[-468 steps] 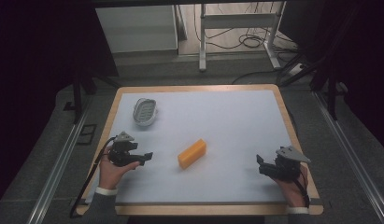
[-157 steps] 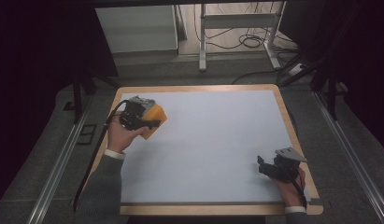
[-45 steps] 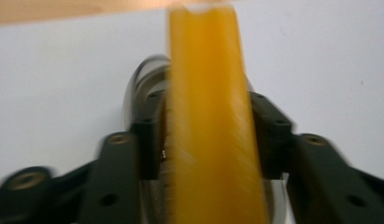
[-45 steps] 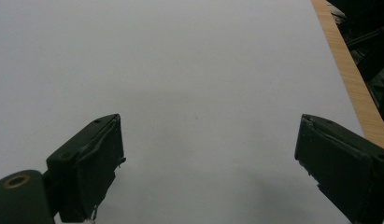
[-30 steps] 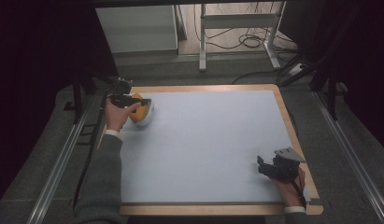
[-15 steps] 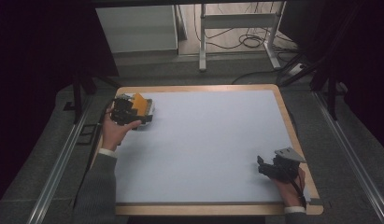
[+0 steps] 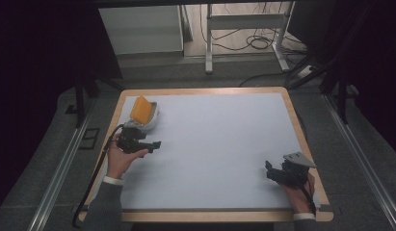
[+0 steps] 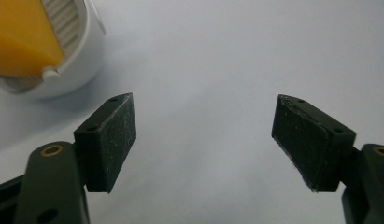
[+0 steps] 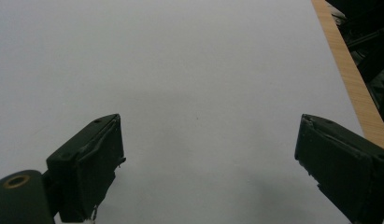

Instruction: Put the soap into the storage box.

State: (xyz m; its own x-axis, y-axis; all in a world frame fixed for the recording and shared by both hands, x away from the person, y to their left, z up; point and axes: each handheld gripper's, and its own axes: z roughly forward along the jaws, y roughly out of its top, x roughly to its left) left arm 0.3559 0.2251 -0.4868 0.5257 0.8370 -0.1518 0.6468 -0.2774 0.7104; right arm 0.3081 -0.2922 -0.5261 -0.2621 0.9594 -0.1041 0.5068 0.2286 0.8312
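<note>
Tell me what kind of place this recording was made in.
Probably a lab or workshop: a wood-edged worktable with a pale mat, loose cables on the floor beyond it, and a metal frame stand.

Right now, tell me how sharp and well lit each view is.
High view: table evenly lit, surroundings dark. Left gripper view: left claw sharp, dish and yellow block soft, faint shadow beside the dish. Right gripper view: right claw sharp, table plain with soft shading, no glare.
</note>
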